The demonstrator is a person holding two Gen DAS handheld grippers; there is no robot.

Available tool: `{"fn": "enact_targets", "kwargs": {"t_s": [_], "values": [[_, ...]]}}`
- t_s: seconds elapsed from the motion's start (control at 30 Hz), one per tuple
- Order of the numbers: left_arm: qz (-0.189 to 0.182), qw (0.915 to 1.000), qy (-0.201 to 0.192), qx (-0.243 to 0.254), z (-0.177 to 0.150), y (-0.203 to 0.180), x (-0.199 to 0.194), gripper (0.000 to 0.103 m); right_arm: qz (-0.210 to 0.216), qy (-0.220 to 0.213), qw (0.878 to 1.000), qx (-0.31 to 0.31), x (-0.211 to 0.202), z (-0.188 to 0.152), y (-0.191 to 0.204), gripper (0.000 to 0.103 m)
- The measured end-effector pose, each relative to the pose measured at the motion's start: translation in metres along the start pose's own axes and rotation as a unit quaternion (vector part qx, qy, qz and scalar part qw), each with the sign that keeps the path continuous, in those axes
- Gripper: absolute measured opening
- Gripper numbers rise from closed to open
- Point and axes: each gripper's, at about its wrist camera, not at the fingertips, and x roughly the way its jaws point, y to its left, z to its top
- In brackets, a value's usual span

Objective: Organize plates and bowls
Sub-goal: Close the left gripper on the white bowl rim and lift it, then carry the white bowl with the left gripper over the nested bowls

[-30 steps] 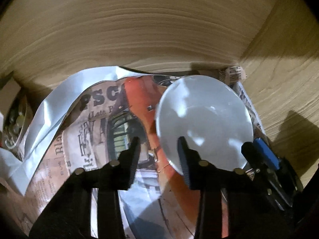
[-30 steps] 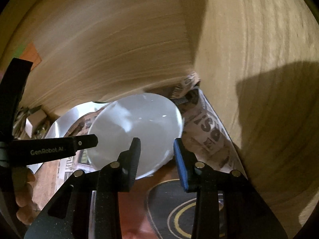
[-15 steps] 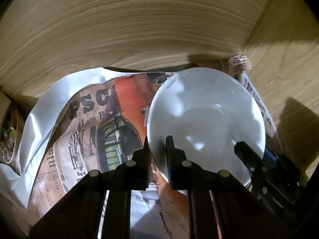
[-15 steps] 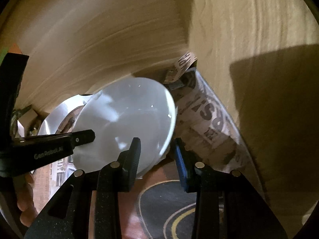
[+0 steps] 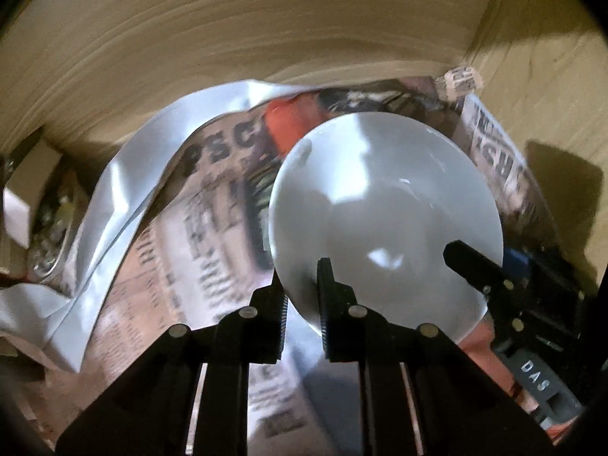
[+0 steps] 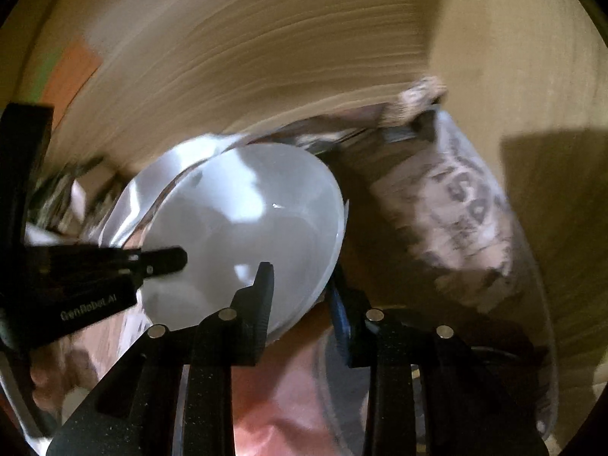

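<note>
A white bowl (image 5: 383, 205) sits tilted over the newspaper inside a wooden cupboard. My left gripper (image 5: 302, 298) is shut on its near left rim, one finger inside the bowl and one outside. In the same view my right gripper (image 5: 473, 266) reaches over the bowl's right rim. In the right wrist view the bowl (image 6: 243, 235) fills the centre left, and my right gripper (image 6: 302, 290) is shut on its rim, with the black finger inside and the blue-padded finger outside. The left gripper (image 6: 167, 260) comes in from the left edge there.
Printed newspaper (image 5: 197, 235) lines the cupboard floor, with a loose white sheet (image 5: 125, 174) curling over its left side. Wooden walls (image 5: 266, 19) close in behind and on the right. A small open box (image 5: 34, 205) stands at the far left. A hand (image 6: 41, 374) shows bottom left.
My left gripper went from open beside the bowl to shut on its rim. The right gripper moved onto the opposite rim. The bowl now looks nearer and tilted, and both views are blurred.
</note>
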Motion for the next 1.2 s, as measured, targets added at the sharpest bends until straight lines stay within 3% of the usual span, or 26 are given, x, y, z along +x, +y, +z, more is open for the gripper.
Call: {"fn": "enact_targets", "kwargs": {"t_s": [0.17,0.57,0.7,0.83,1.2], "values": [[-0.004,1.0000,0.006,0.005,-0.019,0.016,-0.005,0.016,0.042,0.020,0.998,-0.034,0.004,-0.007,0.016,0.027],[-0.029,0.9992,0.006,-0.027,-0.013,0.034,0.003,0.020,0.013,-0.007,1.000,-0.018,0.016,-0.006,0.018,0.027],[-0.024,0.9996,-0.001,-0.017,-0.013,0.032,-0.001,0.014,0.011,-0.014,0.999,-0.036,0.016,-0.007,0.024,0.018],[-0.004,1.0000,-0.009,-0.002,-0.019,0.028,-0.010,0.014,0.006,-0.011,0.999,-0.040,0.016,-0.008,0.026,0.017],[-0.009,0.9981,-0.061,0.004,-0.054,0.045,-0.069,0.014,0.034,-0.049,0.995,-0.075,-0.022,-0.015,0.060,0.017]]}}
